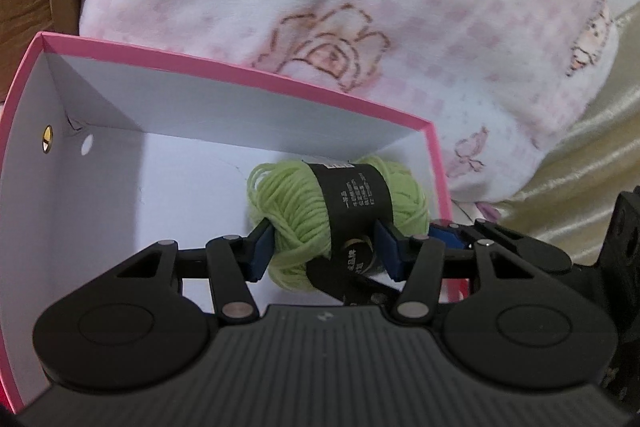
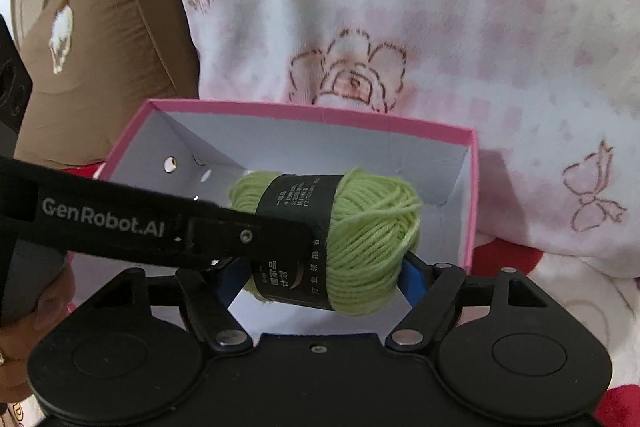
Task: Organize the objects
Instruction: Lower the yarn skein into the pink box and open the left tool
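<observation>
Two grippers grasp one green yarn ball above the pink box: left gripper clenched across it, right gripper clamping its ends. Advice: lower it fully inside the white interior, then release both together, lest it snag the near rim.

The clearest writing is the white brand name "GenRobot.AI", printed along the black body of the left gripper where it crosses the right wrist view.

The ball of green yarn wears a black paper band printed with light Chinese characters. On the band's upper part stand several short lines of small print, too fine to read. Lower down the band carries larger characters, with a row of single characters beside them, only partly legible.

In the left wrist view the same band shows the small print again, blurred, and a small white tag at its top edge that cannot be read.
</observation>
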A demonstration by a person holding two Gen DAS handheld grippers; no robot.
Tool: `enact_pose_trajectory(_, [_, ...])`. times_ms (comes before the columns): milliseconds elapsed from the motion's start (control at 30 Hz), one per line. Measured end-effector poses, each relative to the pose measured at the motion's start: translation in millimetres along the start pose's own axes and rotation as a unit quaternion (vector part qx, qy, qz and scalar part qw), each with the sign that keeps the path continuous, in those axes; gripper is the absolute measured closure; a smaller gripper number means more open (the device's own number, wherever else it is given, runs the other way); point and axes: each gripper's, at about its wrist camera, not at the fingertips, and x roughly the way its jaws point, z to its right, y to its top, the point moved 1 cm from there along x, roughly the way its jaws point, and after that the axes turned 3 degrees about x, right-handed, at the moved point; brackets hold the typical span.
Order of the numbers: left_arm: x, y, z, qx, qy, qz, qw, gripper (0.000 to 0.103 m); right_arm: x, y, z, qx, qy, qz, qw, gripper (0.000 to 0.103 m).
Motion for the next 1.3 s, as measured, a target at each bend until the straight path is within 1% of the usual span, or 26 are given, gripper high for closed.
enact_pose_trajectory(67, [5, 1, -7, -0.013, -0.002, -0.001, 0.9999, 0.051, 8, 2, -5, -0.015, -0.008, -0.009, 1.0, 0.022])
enact_pose_trajectory(133, [8, 1, -12, -0.02, -0.007, -0.004, 0.9998, 0.053, 12, 2, -11, -0.059, -0.021, -0.016, 0.998, 0.022])
enact_pose_trajectory(167, [11, 0, -14, -0.022, -0.009, -0.007, 0.9997, 0.053, 13, 1, -12, -0.069, -0.022, -0.019, 0.997, 0.022])
enact_pose_trajectory(267, [17, -1, -17, -0.024, -0.005, -0.011, 0.9997, 0.054, 19, -1, -9, -0.07, -0.026, -0.027, 0.997, 0.023])
enact_pose_trajectory(333, [16, -2, -16, -0.016, 0.015, -0.019, 0.9996, 0.054, 21, -3, -14, -0.09, -0.038, -0.025, 0.995, 0.029])
enact_pose_trajectory(433, [12, -3, -17, 0.008, 0.038, -0.005, 0.9992, 0.054, 20, -2, -17, -0.076, -0.027, -0.021, 0.997, 0.038])
enact_pose_trajectory(500, [15, -2, -22, 0.002, 0.038, -0.008, 0.9993, 0.054, 23, -1, -19, -0.078, -0.027, -0.023, 0.996, 0.045])
enact_pose_trajectory(600, [20, -1, -27, -0.002, 0.042, -0.009, 0.9991, 0.055, 34, -1, -24, -0.097, -0.05, -0.034, 0.993, 0.051])
enact_pose_trajectory(700, [23, 0, -24, 0.0, 0.041, 0.0, 0.9991, 0.055, 41, -2, -28, -0.108, -0.067, -0.034, 0.991, 0.056])
enact_pose_trajectory(800, [28, 4, -19, -0.014, 0.022, 0.005, 0.9997, 0.055, 45, -3, -29, -0.117, -0.094, -0.037, 0.988, 0.058])
enact_pose_trajectory(867, [33, 7, -12, -0.008, 0.029, 0.007, 0.9995, 0.055, 45, -2, -27, -0.117, -0.114, -0.04, 0.986, 0.059])
enact_pose_trajectory(933, [35, 8, -7, 0.001, 0.039, 0.013, 0.9992, 0.059, 43, -3, -29, -0.131, -0.125, -0.031, 0.983, 0.06])
enact_pose_trajectory(967, [36, 8, -6, 0.005, 0.043, 0.01, 0.999, 0.067, 42, -3, -31, -0.139, -0.132, -0.027, 0.981, 0.06])
enact_pose_trajectory(1000, [38, 7, -6, 0.003, 0.043, 0.005, 0.9991, 0.07, 41, -4, -32, -0.146, -0.146, -0.019, 0.978, 0.06])
enact_pose_trajectory(1100, [38, 6, -9, -0.007, 0.038, 0.0, 0.9992, 0.072, 36, -2, -31, -0.151, -0.188, 0.022, 0.97, 0.061])
enact_pose_trajectory(1167, [37, 5, -11, -0.013, 0.033, 0.002, 0.9993, 0.072, 35, 2, -25, -0.129, -0.181, 0.024, 0.975, 0.062])
enact_pose_trajectory(1200, [37, 5, -11, -0.016, 0.03, 0.0, 0.9994, 0.073, 35, 4, -23, -0.121, -0.171, 0.021, 0.978, 0.064])
enact_pose_trajectory(1233, [38, 5, -11, -0.018, 0.025, -0.002, 0.9995, 0.073, 35, 4, -23, -0.124, -0.163, 0.018, 0.979, 0.074])
enact_pose_trajectory(1267, [39, 5, -10, -0.02, 0.018, -0.005, 0.9996, 0.074, 35, 4, -26, -0.13, -0.16, 0.017, 0.978, 0.081])
enact_pose_trajectory(1300, [43, 5, -8, -0.023, 0.011, -0.01, 0.9996, 0.077, 35, 2, -28, -0.138, -0.156, 0.016, 0.978, 0.083])
